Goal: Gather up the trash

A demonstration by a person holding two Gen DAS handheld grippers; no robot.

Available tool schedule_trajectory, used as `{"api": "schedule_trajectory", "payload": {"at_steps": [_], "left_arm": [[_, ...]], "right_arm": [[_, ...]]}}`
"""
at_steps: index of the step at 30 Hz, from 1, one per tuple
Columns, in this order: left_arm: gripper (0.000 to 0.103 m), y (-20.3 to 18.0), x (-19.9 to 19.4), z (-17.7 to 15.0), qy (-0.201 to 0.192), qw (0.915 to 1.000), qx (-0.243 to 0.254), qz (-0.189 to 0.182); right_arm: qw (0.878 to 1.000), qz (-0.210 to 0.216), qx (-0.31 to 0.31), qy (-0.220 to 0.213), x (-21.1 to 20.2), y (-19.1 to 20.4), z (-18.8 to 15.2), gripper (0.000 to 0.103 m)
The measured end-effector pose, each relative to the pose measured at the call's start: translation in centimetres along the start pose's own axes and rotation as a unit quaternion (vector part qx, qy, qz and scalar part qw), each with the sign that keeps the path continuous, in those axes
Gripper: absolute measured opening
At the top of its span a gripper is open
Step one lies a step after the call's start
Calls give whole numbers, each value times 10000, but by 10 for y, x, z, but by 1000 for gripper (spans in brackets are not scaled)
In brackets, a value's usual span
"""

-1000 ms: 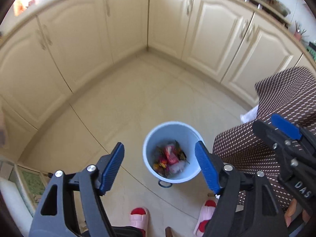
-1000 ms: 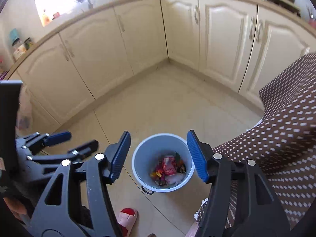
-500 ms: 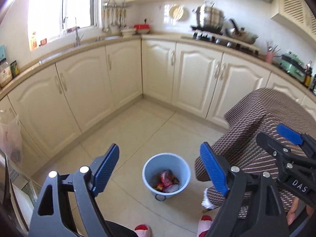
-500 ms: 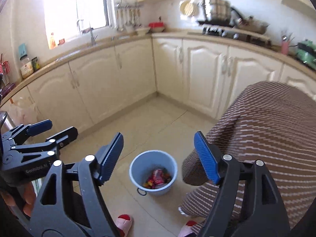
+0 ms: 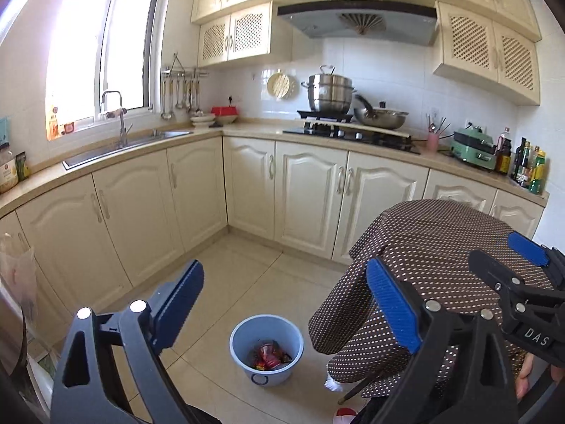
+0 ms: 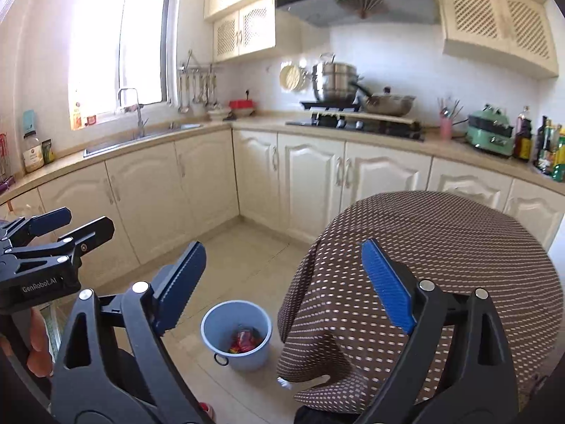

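A light blue bucket (image 5: 236, 335) stands on the tiled floor beside the cloth-covered table, with red and orange wrappers (image 5: 268, 353) lying in its bottom. The right wrist view shows the same bucket (image 6: 247, 362) and wrappers (image 6: 243, 341). My left gripper (image 5: 282, 281) hangs high above and behind the bucket, its jaws opening wide with nothing between them. My right gripper (image 6: 282, 256) is at much the same height, jaws also opening and empty. Each gripper shows in the other's view: the right gripper (image 5: 501, 258) at the right edge, the left gripper (image 6: 81, 222) at the left edge.
A table under a brown dotted cloth (image 6: 441, 247) crowds the right side next to the bucket. Cream cabinets (image 5: 310, 194) run along two walls under a counter with a sink (image 5: 141, 141) and a stove with pots (image 5: 332, 97). A red slipper (image 5: 344, 415) shows below.
Both grippers have risen and tipped up from looking down into the bucket, so the whole kitchen now shows and the bucket looks small and far. Both sets of jaws have spread wider.
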State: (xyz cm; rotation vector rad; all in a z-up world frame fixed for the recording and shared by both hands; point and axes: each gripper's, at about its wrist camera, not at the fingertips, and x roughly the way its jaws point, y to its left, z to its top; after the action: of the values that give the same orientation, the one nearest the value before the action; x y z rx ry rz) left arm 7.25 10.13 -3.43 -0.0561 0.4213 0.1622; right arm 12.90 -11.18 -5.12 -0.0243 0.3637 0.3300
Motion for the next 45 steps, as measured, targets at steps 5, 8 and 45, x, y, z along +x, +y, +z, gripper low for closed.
{"api": "schedule_trajectory", "payload": {"at_steps": [5,8,45], "left_arm": [[93,-15,-26,5,-265,9995,156,-43],[93,-23,-37,6,-375,9990,213,-108],[93,-65,-77,-1,-1137,9924,469,-80]], "right_arm": [[9995,-197,-8,-258,-32,-9,1,91],[9987,-296,-1,-408,-50,-14,0,92],[9943,-527,-26,-922,-91,-30,-2,94]]}}
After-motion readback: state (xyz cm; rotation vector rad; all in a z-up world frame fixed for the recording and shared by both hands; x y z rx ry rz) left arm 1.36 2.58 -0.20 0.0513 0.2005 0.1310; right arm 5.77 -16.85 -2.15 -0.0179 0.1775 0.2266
